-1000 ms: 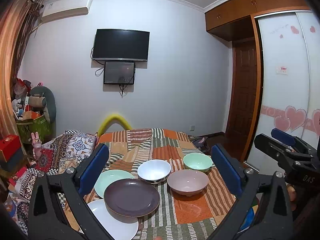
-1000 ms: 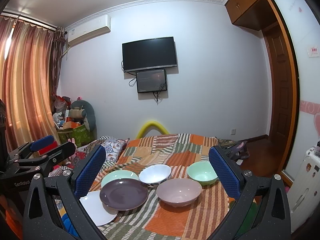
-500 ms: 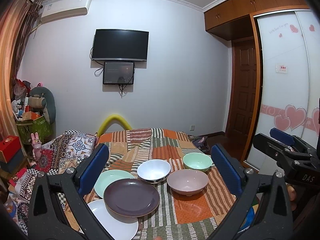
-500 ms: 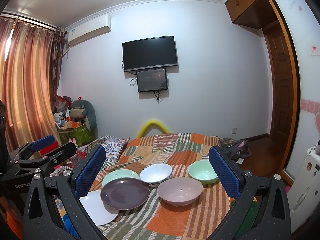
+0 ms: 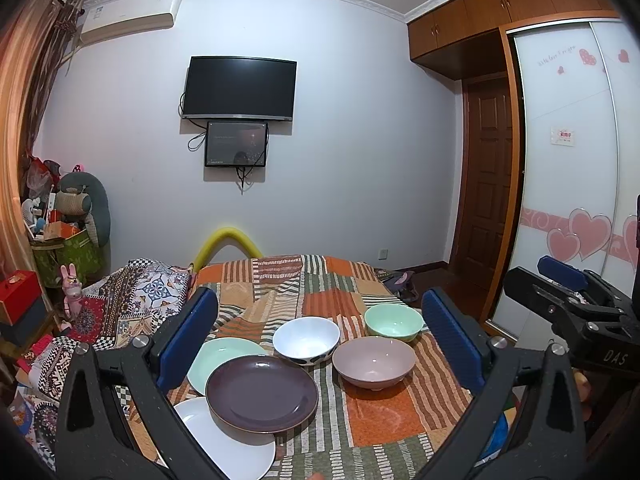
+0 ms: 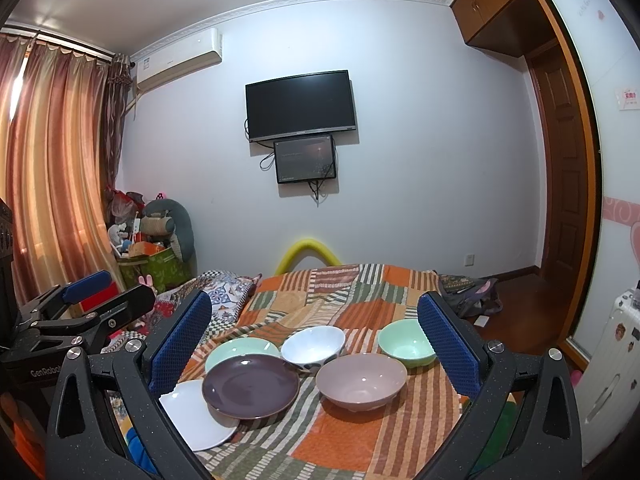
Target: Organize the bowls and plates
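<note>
On the striped patchwork cloth [image 5: 384,420] the purple plate [image 5: 262,393] overlaps the white plate [image 5: 232,448] and green plate [image 5: 218,354], with white bowl [image 5: 306,339], pink bowl [image 5: 374,360] and green bowl [image 5: 394,321] just beside — left gripper [image 5: 320,344] and right gripper [image 6: 314,346] both gape wide above them, holding nothing.

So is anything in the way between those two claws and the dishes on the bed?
Nothing visible. Both the left gripper and right gripper are open and hang above the quilt, with only air before the purple plate and pink bowl.
</note>
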The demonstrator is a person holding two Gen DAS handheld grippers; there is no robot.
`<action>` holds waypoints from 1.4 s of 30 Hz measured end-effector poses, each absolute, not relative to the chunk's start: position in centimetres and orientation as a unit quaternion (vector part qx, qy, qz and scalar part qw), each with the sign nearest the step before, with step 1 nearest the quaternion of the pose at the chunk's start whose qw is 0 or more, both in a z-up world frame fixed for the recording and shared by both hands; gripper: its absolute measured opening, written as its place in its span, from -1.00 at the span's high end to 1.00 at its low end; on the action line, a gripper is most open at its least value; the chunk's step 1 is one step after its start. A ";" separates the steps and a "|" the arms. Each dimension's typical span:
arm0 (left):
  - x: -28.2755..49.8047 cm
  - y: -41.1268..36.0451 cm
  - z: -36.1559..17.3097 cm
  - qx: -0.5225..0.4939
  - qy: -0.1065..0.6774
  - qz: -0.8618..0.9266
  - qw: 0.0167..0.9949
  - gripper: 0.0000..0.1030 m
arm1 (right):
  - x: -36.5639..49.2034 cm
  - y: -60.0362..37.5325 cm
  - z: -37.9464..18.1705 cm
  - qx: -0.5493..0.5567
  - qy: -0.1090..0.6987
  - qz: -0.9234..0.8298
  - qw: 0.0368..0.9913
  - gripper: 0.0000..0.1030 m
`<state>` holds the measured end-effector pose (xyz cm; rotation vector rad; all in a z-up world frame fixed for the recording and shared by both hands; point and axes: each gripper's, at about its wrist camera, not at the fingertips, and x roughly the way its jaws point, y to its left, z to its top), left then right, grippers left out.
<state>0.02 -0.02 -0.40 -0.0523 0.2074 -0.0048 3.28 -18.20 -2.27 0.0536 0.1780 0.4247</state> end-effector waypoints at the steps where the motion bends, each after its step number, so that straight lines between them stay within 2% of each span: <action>1: 0.0 0.0 -0.4 -0.026 0.103 -0.002 0.994 -1.00 | 3.2 -18.2 -2.3 0.027 0.088 0.211 0.973 -0.99; 24: 0.9 0.2 -1.0 -0.030 0.118 -0.008 0.993 -1.00 | 4.0 -18.4 -2.8 0.035 0.107 0.210 0.971 -0.99; 37: 5.4 2.9 -5.1 -0.045 0.198 -0.013 0.979 -1.00 | 6.9 -16.8 -5.7 0.015 0.166 0.204 0.965 -0.99; 41: 6.8 4.4 -7.0 -0.043 0.220 0.006 0.975 -0.92 | 8.4 -16.5 -7.1 0.019 0.199 0.210 0.957 -0.99; 42: 7.3 4.9 -7.7 -0.045 0.231 0.010 0.972 -0.83 | 8.8 -16.3 -7.5 0.019 0.208 0.212 0.955 -0.98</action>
